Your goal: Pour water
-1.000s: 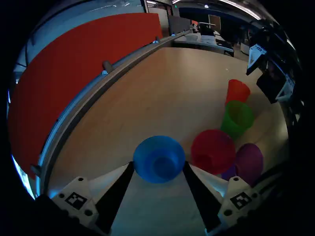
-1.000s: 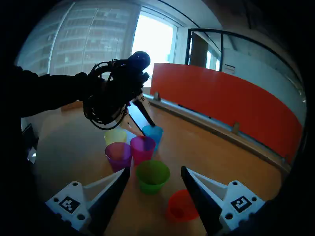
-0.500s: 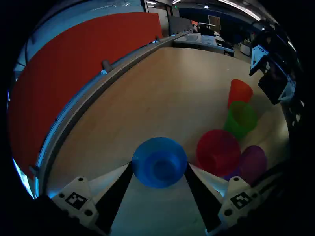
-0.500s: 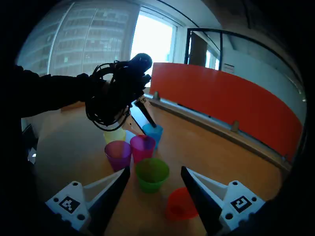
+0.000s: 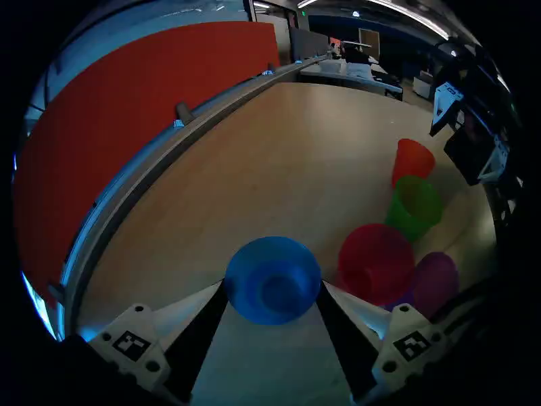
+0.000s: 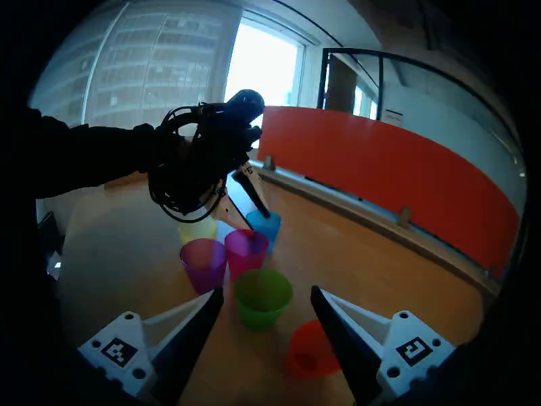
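Orange panelling runs along the far left of the left gripper view, behind a pale wooden table. At the bottom centre, the left gripper has its two fingers drawn in against opposite sides of a blue cup. It appears to hold the cup by the rim, mouth up. Whether the cup contains water is too dim to tell. To its right stand a magenta cup and a purple cup. A green cup and an orange cup sit farther off.

In the right gripper view, a dark sleeve reaches in from the left. Its hand, wrapped in looped cable, grips the left gripper's handle. Below it the cups cluster, from left: a yellow cup, the purple cup, the magenta cup, and the blue cup just behind between the fingers. It looks upright, touching or nearly touching the magenta cup. Whether it rests on the table or is just lifted cannot be told. The right gripper is spread wide and holds nothing, with the green cup ahead between its fingers.

Judging from this, the task is at its start. A cup is grasped, nothing is tilted, and no water is visibly flowing. Lifting, carrying over a receiving cup and tipping all remain.
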Motion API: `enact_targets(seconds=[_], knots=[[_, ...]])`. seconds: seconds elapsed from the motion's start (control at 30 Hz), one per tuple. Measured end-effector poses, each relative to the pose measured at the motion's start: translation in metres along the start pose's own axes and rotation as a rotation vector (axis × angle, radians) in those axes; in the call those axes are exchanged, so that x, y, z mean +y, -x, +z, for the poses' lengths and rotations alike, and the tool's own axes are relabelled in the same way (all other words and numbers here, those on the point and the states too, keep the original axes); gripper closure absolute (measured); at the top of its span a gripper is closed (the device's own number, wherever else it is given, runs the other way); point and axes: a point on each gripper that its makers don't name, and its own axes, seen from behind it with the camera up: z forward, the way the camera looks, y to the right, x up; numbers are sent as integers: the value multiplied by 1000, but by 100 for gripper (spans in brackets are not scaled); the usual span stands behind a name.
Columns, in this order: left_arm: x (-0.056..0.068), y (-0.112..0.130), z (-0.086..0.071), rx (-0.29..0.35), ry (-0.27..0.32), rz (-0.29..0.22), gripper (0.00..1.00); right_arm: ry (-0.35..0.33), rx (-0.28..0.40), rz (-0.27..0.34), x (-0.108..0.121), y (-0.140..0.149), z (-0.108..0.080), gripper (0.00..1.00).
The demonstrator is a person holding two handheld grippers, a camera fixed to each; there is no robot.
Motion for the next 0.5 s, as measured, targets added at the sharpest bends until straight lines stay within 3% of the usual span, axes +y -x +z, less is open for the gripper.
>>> enact_targets(seconds=[0.5], knots=[[-6,1,-7,19,-20,0,12,6,8,10,-1,0,-1,0]])
